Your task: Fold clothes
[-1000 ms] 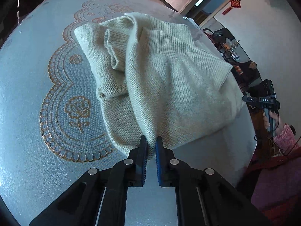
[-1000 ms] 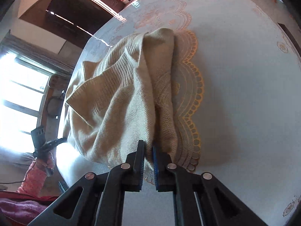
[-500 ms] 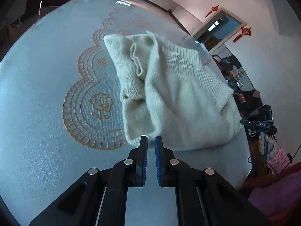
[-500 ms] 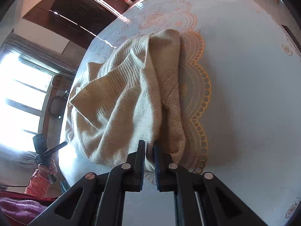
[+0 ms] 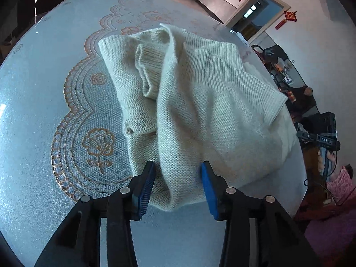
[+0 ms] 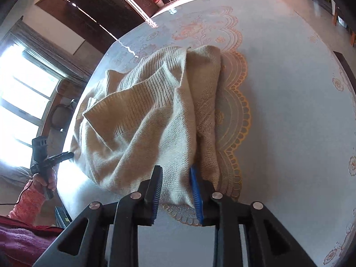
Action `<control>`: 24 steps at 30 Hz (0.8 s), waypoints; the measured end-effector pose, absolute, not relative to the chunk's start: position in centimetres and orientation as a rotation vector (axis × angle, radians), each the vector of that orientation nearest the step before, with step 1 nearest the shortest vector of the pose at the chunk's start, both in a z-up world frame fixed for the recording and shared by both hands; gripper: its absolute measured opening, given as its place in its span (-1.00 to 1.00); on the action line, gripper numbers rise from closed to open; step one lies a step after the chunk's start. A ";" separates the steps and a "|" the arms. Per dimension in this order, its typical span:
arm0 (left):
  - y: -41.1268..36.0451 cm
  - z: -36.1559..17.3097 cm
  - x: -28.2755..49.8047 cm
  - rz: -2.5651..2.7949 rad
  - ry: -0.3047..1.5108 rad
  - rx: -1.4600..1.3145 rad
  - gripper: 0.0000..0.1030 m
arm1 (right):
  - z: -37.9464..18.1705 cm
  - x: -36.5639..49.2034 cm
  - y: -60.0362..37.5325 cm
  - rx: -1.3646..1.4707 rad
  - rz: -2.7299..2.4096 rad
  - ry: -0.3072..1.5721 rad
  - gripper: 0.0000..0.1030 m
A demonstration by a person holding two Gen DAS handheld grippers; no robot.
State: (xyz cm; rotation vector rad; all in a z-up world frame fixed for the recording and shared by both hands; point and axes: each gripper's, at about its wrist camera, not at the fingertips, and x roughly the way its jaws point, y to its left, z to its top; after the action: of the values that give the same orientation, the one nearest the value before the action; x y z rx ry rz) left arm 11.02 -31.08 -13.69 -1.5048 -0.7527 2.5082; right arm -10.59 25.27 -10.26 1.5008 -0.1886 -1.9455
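1. Worktop (image 5: 33, 102): round, pale blue cover w/ orange lace & rose print (image 5: 99, 141), showing to the left of the clothing in the left wrist view.
2. Sweater (image 5: 200, 102): cream knit, lying bunched & partly folded on the worktop near its edge; ribbed cuff (image 5: 148, 66) is sitting tucked in on top, ribbed hem corner sticking out to the right.
3. Left tool (image 5: 176, 187): jaws are opening, blue pads standing apart on either side of the sweater's near fold; fabric is lying between them but pads aren't pressing it, so released.
4. Right tool (image 6: 176, 191): jaws are opening too; a fold of the sweater (image 6: 155, 115) is lying between the pads, the right pad is sitting close against the knit, the left one just clear. Looks let go, not clenched.
5. Each wrist view is also catching the other tool at the worktop's edge, held by a hand (image 6: 47, 178) in a pink sleeve (image 6: 29, 202).
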 end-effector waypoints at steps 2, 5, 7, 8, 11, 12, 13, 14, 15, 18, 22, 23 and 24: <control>-31.1 -13.7 11.7 2.492 -0.792 -1.479 -0.75 | -10.4 -10.5 25.3 1.504 -1.945 -0.196 -0.49; -30.4 -12.9 13.5 2.513 -0.733 -1.413 -0.84 | -10.8 -10.4 25.4 1.521 -1.959 -0.185 -0.49; -30.5 -12.5 15.1 2.547 -0.753 -1.365 -0.85 | -11.1 -10.3 25.5 1.542 -1.974 -0.163 -0.49; -30.5 -12.2 15.9 2.564 -0.765 -1.340 -0.85 | -11.2 -10.2 25.5 1.547 -1.980 -0.154 -0.49; -30.7 -13.2 17.7 2.598 -0.852 -1.361 -0.85 | -10.9 -10.1 25.6 1.530 -2.027 -0.140 -0.50; -30.6 -13.8 18.1 2.604 -0.863 -1.392 -0.85 | -10.6 -10.2 25.6 1.519 -2.051 -0.138 -0.50; -30.5 -14.4 18.3 2.614 -0.891 -1.396 -0.85 | -10.0 -10.3 25.6 1.500 -2.077 -0.145 -0.50; -30.3 -15.0 18.6 2.624 -0.920 -1.397 -0.85 | -9.1 -10.5 25.4 1.466 -2.101 -0.151 -0.50; -30.6 -15.2 18.8 2.633 -0.964 -1.383 -0.85 | -8.1 -10.7 25.1 1.425 -2.124 -0.153 -0.50; -30.7 -15.0 18.7 2.649 -1.010 -1.379 -0.78 | -5.1 -11.5 21.9 1.315 -2.112 -0.128 -0.49; -29.8 -14.9 17.7 2.700 -0.942 -1.376 -0.72 | -2.9 -12.3 12.5 1.249 -1.922 -0.053 -0.49; -29.7 -14.9 17.9 2.707 -0.957 -1.355 -0.71 | -2.8 -12.2 9.3 1.237 -1.874 -0.003 -0.49; -29.9 -15.0 18.2 2.707 -0.990 -1.338 -0.70 | -2.7 -11.9 5.9 1.225 -1.827 0.051 -0.49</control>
State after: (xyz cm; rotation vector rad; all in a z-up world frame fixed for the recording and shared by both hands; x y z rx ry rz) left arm 18.20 -29.91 -15.00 -1.3378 -0.9902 2.7074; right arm -11.94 5.92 -2.73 1.2253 0.0507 -1.8267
